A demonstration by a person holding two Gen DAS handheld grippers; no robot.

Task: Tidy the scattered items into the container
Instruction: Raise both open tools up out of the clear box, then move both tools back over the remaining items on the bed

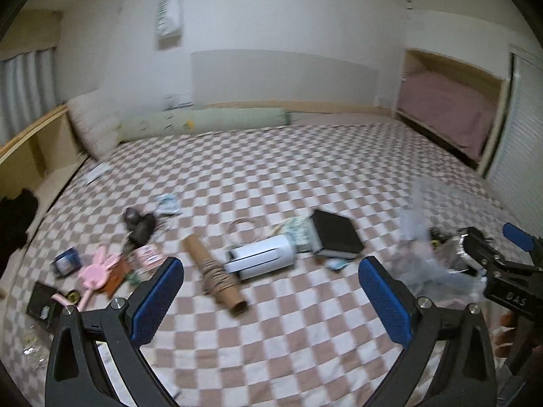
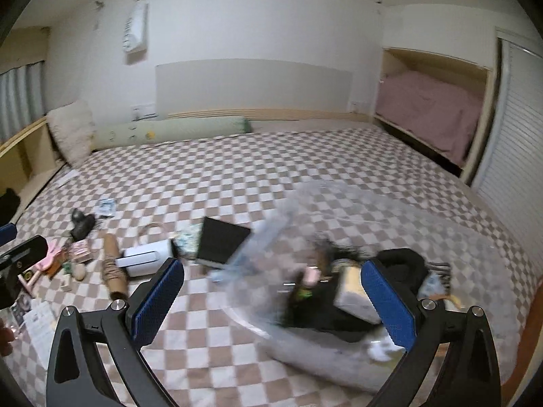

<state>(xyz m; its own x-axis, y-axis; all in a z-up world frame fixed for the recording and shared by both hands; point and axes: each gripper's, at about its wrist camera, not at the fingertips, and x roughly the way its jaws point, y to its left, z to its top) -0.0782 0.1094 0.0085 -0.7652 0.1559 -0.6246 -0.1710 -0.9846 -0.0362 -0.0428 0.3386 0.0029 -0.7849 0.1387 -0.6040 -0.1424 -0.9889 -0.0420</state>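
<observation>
- Left gripper (image 1: 270, 296): blue pads spread wide, nothing between them, hovering over the checkered bedspread (image 1: 305, 339) just short of the cardboard tube (image 1: 214, 271).
- Right gripper (image 2: 272, 300): also spread wide and empty, aimed at the clear plastic container (image 2: 458, 244), its right finger overlapping the contents in view.
- Container sits on the right of the bed and already holds several things: black fabric (image 2: 325, 312), a pale box (image 2: 354, 296), other small bits too blurred to name.
- Still loose on the bed: tube, white cylinder device (image 1: 261, 259), black book (image 1: 336, 235) with a patterned pouch (image 1: 298, 232) beside it, dark lump (image 1: 139, 225), pink bunny-shaped item (image 1: 98, 266), small blue tin (image 1: 67, 261), cards and packets at far left.
- So partly filled; scatter remains.
- Risk: the tube is round and lies touching the white device; a pinch off-centre could roll it or shove the device away.
- Risk: the container wall looks thin and floppy; a gripper pushing the rim could fold it or tip the contents back out.
- Risk: both views are motion-blurred, so closing now could miss.
- Risk: flat cards on soft bedding are hard to get under; pads may snag the cloth instead.
- Risk: the grippers work close together near the container and could clash.
</observation>
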